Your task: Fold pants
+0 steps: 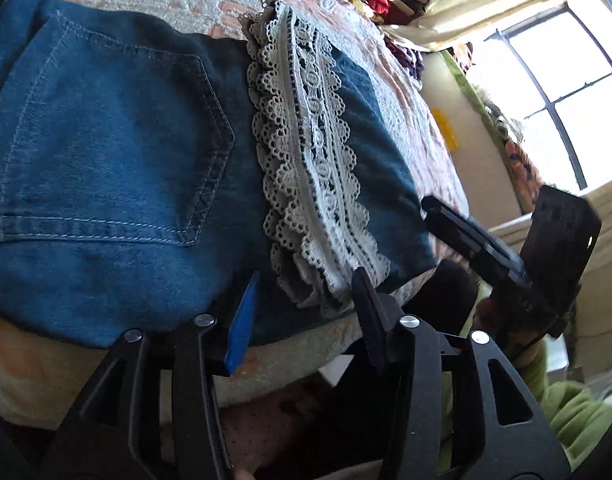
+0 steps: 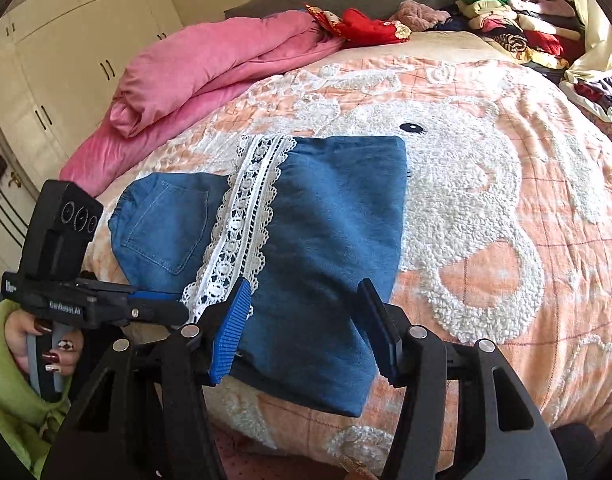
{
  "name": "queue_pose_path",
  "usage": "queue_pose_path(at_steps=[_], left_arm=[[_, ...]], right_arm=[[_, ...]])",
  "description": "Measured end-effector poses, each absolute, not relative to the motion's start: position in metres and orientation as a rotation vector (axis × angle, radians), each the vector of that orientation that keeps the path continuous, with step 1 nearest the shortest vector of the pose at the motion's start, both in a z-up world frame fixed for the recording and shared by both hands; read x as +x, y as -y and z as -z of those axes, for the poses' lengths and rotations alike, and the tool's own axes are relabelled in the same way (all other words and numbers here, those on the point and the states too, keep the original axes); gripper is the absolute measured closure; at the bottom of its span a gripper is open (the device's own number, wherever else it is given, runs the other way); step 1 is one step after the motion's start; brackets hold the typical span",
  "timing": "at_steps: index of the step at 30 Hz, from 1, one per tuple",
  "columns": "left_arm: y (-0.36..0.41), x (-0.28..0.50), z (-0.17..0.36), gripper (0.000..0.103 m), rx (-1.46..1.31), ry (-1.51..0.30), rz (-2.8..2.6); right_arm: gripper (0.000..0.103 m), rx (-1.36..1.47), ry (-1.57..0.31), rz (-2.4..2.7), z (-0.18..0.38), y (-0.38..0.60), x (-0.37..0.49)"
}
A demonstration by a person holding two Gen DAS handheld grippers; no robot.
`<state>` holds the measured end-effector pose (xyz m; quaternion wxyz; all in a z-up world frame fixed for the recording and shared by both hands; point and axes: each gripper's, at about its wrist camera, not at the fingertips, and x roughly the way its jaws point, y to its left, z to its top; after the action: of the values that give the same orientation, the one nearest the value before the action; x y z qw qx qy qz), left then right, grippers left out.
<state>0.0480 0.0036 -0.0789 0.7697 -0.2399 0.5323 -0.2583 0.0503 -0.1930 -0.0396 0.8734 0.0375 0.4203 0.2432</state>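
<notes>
The left wrist view sits close over the folded blue denim pants with white lace trim (image 1: pixel 145 160), facing the window (image 1: pixel 566 92). The right wrist view looks from the bed's edge across the peach bear-patterned bedspread (image 2: pixel 506 200) toward the cream wardrobes (image 2: pixel 85 40); both views share the pants.

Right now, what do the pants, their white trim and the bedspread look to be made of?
Pants: blue denim, judging by the stitched back pocket and matte weave.
White trim: openwork lace, probably cotton.
Bedspread: soft fleecy fabric with a raised, curly pile on a peach ground.
</notes>
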Motion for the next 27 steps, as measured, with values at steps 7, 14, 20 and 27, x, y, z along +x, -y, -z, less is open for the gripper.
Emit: queue_pose_path(at_steps=[7,14,20,27], left_arm=[[0.008,0.060,0.084,0.095,-0.573,-1.144,0.531],[0.001,0.038,0.047,0.094,-0.485,-1.081,0.531],[0.000,0.043,0.065,0.091,-0.422,-1.122,0.439],[0.011,0.046,0.067,0.086,-0.382,-1.122,0.428]], right_arm=[[0.049,0.079,-0.893,-0.504,0.042,0.190,0.049],[0.049,0.053,-0.869,-0.512,0.033,0.186,0.045],[0.049,-0.026,-0.916,-0.534,0.047,0.167,0.045],[0.049,-0.113,-1.033,-0.469,0.077,0.171,0.050]])
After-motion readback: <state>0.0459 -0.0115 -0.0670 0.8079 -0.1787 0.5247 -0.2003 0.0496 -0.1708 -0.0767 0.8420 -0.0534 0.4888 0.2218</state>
